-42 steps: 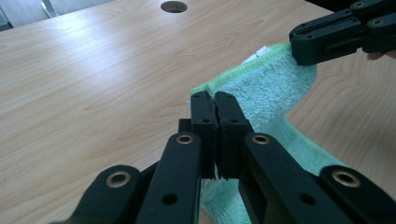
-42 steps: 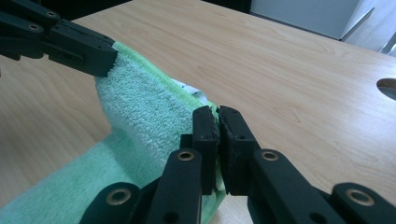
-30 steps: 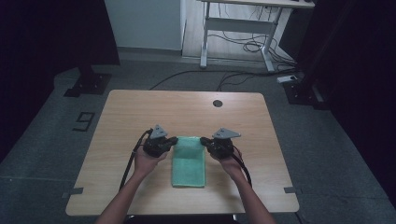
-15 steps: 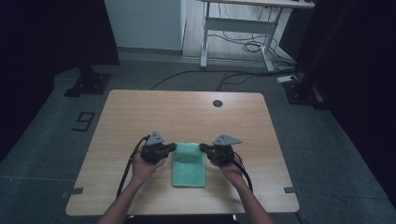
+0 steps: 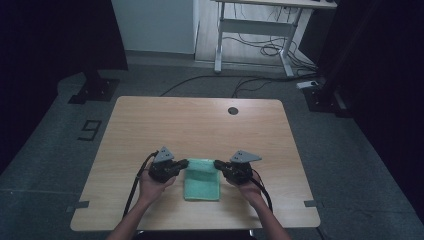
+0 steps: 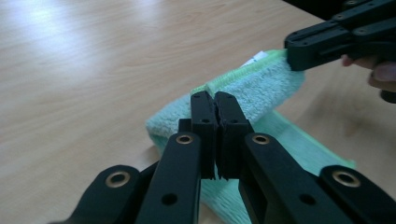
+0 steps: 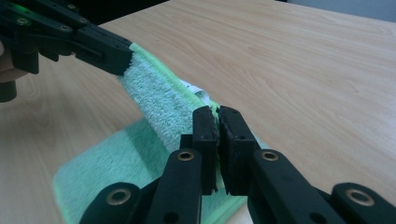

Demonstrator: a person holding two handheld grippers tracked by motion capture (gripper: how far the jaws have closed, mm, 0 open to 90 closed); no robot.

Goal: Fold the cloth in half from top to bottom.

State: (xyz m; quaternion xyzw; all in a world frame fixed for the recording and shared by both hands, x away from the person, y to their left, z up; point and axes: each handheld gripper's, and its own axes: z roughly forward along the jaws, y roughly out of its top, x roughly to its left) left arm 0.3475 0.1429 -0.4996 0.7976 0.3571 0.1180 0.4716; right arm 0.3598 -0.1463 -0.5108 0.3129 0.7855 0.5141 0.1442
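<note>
1. Green towel (image 5: 202, 178) lies on the near middle of the wooden table (image 5: 200, 125); its far edge is lifted off the lower layer and stretched between both grippers.
2. Left gripper (image 5: 186, 162) is at the towel's far-left corner, jaws clamped tight on the cloth.
3. Right gripper (image 5: 216, 163) is at the far-right corner, jaws likewise pinched on the hem.
4. Small white label (image 7: 192, 88) sits on the lifted edge, between the grippers.
</note>
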